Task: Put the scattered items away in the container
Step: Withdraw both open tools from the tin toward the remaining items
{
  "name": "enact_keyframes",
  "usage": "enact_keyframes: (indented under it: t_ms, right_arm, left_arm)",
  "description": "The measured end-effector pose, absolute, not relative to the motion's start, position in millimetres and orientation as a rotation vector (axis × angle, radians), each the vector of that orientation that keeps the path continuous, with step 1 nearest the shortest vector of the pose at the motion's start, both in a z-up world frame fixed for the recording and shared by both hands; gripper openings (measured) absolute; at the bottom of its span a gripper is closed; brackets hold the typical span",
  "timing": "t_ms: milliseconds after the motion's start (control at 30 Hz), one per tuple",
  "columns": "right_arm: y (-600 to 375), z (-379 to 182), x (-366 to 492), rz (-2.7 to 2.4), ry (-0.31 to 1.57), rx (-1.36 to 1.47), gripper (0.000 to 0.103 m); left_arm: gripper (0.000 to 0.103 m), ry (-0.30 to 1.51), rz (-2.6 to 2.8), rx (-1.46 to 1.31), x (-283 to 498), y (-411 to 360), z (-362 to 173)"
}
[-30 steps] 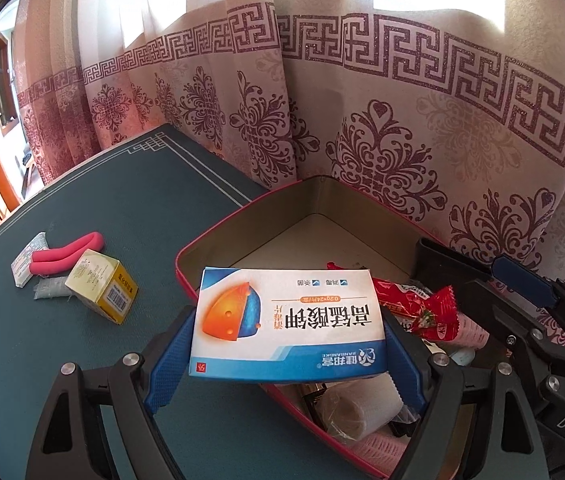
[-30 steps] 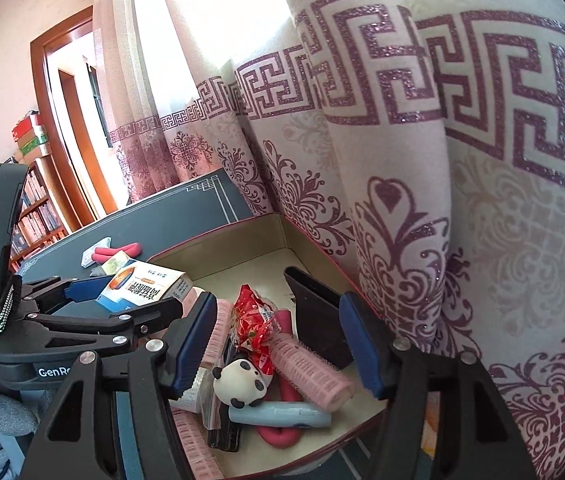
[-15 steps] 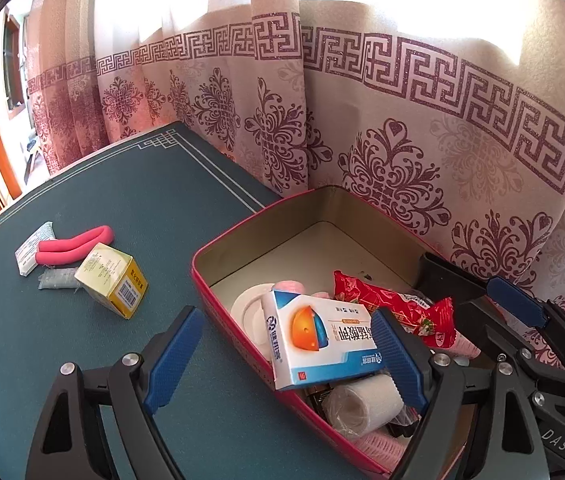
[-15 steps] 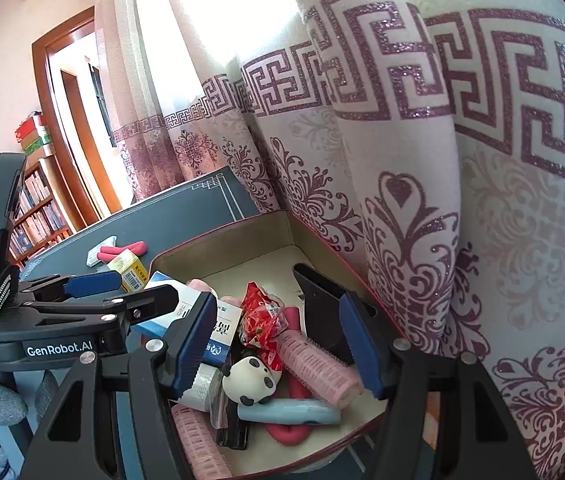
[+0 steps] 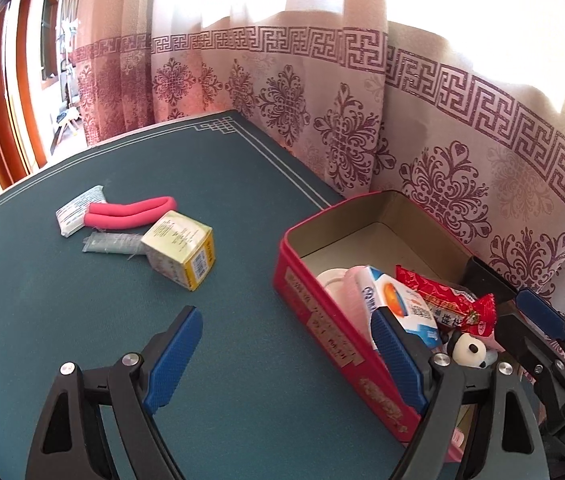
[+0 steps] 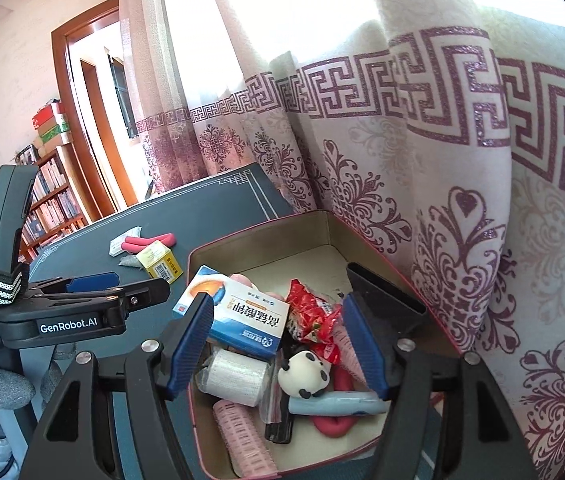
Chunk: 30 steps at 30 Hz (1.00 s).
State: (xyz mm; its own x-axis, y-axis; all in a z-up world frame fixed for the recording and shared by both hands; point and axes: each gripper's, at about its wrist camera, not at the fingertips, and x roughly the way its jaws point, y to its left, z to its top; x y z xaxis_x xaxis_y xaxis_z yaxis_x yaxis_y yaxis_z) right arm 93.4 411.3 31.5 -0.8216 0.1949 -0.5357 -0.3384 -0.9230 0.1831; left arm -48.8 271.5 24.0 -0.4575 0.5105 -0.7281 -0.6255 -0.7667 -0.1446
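My left claw (image 5: pixel 286 358) is spread wide and empty over the table (image 5: pixel 82 320), just left of the tin (image 5: pixel 322 320). My right claw (image 6: pixel 278 344) hangs above the tin, its jaws opening, gripping nothing. The blue box (image 6: pixel 238 316) lies inside (on the clutter); the yellow box (image 5: pixel 180 248) sits well left of it.
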Motion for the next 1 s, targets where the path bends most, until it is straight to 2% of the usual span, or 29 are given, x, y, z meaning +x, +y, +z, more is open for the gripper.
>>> enact_keyframes:
  t_ms: [500,833,1000]
  right_arm:
    - [342.0,40.6,47.0,2.884,0.292,-0.841,0.075]
    - [302.7,23.1,-13.0,2.954,0.342,-0.964,0.077]
    - [290.0,13.7,-48.5,2.952,0.304,-1.003,0.078]
  left_arm:
    - [0.088,0.049,2.383,-1.155,-88.4,174.4,5.7]
    - [0.088,0.021,2.453,-1.185,-108.3,128.5,-3.4]
    - [0.088,-0.018,2.465,-1.209,-117.9,110.7,-10.5]
